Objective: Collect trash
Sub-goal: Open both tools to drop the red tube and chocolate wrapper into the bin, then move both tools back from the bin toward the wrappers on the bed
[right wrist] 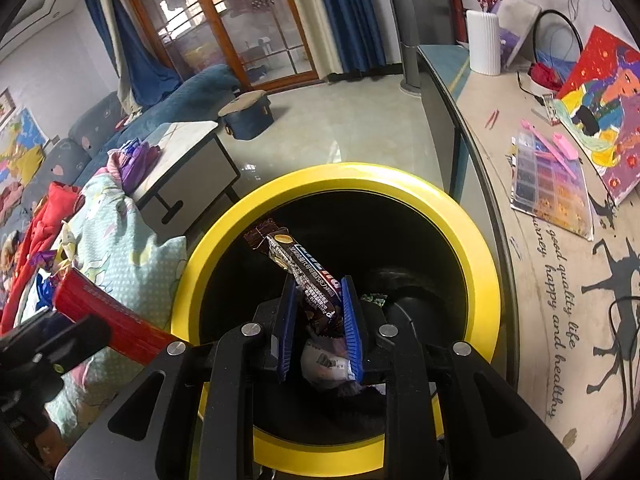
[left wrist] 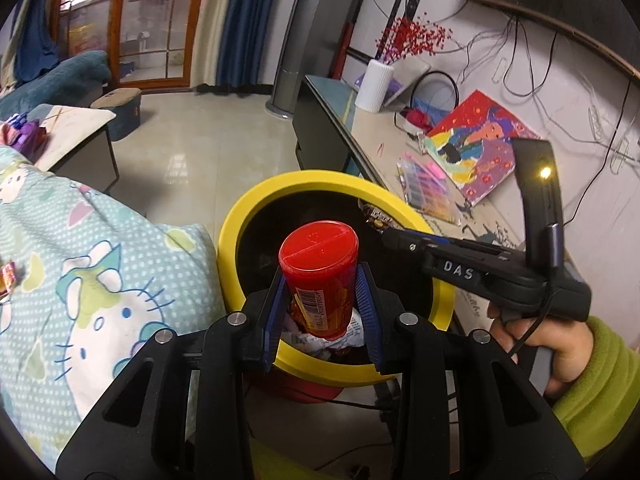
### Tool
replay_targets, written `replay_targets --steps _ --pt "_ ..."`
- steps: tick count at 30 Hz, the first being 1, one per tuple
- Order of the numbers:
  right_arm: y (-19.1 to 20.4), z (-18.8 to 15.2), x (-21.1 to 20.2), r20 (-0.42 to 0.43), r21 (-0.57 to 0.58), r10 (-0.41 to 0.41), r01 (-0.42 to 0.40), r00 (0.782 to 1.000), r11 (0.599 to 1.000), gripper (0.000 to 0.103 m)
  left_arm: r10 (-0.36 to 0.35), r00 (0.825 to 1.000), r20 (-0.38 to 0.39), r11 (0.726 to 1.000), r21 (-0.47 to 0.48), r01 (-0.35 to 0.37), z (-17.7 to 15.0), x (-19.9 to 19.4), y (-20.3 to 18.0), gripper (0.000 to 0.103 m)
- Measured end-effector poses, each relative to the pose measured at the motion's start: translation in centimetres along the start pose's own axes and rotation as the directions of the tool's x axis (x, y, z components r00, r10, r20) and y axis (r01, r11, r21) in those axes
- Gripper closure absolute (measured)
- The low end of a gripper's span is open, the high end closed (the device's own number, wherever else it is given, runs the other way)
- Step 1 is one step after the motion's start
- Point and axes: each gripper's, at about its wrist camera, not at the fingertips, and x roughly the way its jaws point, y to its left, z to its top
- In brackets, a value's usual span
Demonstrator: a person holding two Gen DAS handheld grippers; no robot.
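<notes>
My left gripper [left wrist: 322, 280] is shut on a red plastic canister [left wrist: 320, 276] with a red lid and a barcode label, held over the near rim of the yellow-rimmed black trash bin [left wrist: 256, 208]. My right gripper [right wrist: 318, 292] is shut on a dark brown snack wrapper [right wrist: 296, 264], held over the bin's opening [right wrist: 336, 178]. Crumpled wrappers [right wrist: 326, 364] lie inside the bin. The right gripper also shows in the left wrist view [left wrist: 390, 236], reaching over the bin from the right. The red canister shows at the left in the right wrist view [right wrist: 108, 320].
A blanket with a cat cartoon print [left wrist: 100, 272] lies left of the bin. A low cabinet top [right wrist: 560, 280] on the right holds a painting [left wrist: 480, 140], a bead box [right wrist: 552, 188] and a white vase [right wrist: 484, 42]. A small table [right wrist: 188, 156] and sofa [right wrist: 160, 100] stand behind.
</notes>
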Motion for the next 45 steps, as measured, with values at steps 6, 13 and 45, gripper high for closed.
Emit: replay_targets --steps 6,13,45 --pt "-0.9 0.0 0.2 -0.007 0.029 -0.003 0.004 1.000 1.000 0.079 0.001 1.000 -0.027 1.000 0.015 -0.001 -0.1 1.2 -0.2 0.076" --pt "-1.5 0.0 0.1 -0.010 0.062 -0.010 0.010 1.000 0.998 0.067 -0.002 1.000 -0.029 1.000 -0.005 0.002 0.1 1.4 0.2 0.074" --pt "3.0 1.1 -3.8 0.127 -0.034 -0.001 0.005 0.992 0.999 0.034 0.119 0.981 0.153 0.992 -0.065 -0.110 -0.1 -5.9 2.5 0.012"
